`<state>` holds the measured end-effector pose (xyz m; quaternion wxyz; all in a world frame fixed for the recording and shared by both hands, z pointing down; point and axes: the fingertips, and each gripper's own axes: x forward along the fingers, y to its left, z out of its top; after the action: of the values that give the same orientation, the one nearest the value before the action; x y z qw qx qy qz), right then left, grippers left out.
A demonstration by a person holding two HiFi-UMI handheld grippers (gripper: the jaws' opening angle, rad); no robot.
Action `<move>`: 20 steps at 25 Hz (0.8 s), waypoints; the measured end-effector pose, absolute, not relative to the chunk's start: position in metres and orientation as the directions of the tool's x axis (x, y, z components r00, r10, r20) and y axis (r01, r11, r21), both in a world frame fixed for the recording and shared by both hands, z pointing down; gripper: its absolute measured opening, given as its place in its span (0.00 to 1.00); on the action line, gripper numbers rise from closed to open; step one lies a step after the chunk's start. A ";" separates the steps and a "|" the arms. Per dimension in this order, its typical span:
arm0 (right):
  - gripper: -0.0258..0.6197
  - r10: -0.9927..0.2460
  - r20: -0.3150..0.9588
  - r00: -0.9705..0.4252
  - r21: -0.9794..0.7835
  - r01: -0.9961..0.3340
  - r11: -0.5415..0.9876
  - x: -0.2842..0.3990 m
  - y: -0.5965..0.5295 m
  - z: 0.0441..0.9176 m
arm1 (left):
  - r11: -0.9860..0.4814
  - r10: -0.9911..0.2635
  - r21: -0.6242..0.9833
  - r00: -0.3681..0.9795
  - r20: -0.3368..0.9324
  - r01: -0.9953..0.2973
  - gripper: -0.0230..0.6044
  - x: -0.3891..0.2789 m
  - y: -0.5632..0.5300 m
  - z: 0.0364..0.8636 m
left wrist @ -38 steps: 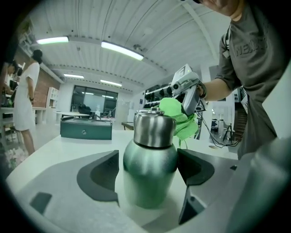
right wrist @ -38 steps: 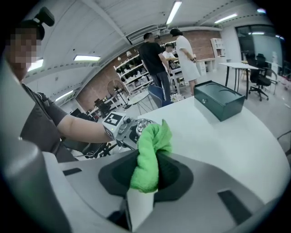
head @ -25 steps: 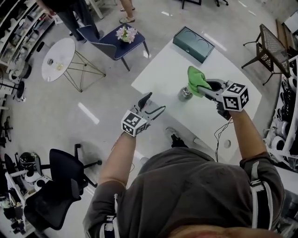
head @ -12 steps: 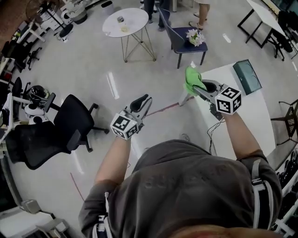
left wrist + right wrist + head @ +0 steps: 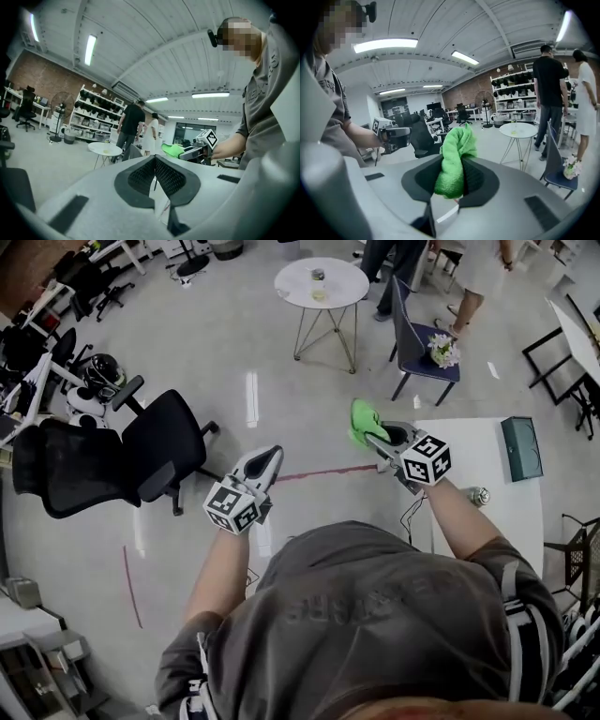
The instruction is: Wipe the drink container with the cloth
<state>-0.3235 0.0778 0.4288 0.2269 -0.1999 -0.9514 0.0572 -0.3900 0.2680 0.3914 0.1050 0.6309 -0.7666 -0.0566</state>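
Left gripper (image 5: pixel 267 457): jaws closing right up, the pads touching tip to tip with nothing between them. It is held out over the floor, on the left of the person's body.
Right gripper (image 5: pixel 377 435): clamped on the green cloth (image 5: pixel 361 421), which bunches up and out past the jaw tips.
Right gripper view: shows the cloth pinched between both pads, with a fold hanging below them. The head view gives only the bunch at the tips.
Each gripper's view: catches the other gripper across the gap, with its marker cube and the hand behind it.
Drink container (image 5: pixel 479 495): a small metallic thing standing on the white table (image 5: pixel 469 442), just right of the right forearm and well apart from the cloth. Only the head view shows it.
Green box (image 5: pixel 520 448): at the far right of the same table, apart from the container.
Blue chair (image 5: pixel 412 334): near the table's far corner, with flowers (image 5: pixel 442 350) on its seat.
Round white table (image 5: pixel 322 282): far across the floor, with people standing beside it.
Black office chair (image 5: pixel 159 442): to the left of the left gripper.
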 end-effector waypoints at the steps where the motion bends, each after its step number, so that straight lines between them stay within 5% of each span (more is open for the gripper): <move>1: 0.17 0.415 0.407 -0.813 -0.203 0.363 0.910 -0.327 0.085 0.431 | 0.208 -0.977 0.226 -0.192 0.093 -0.952 0.05 -0.391 0.275 0.392; 20: 0.17 0.417 0.372 -0.830 -0.255 0.340 0.905 -0.333 0.101 0.445 | 0.260 -0.966 0.303 -0.248 0.079 -0.917 0.05 -0.393 0.301 0.393</move>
<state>-0.3326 0.1011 0.4455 0.2138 -0.1988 -0.9522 0.0894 -0.3930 0.3005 0.3932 0.1250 0.6005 -0.7838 -0.0974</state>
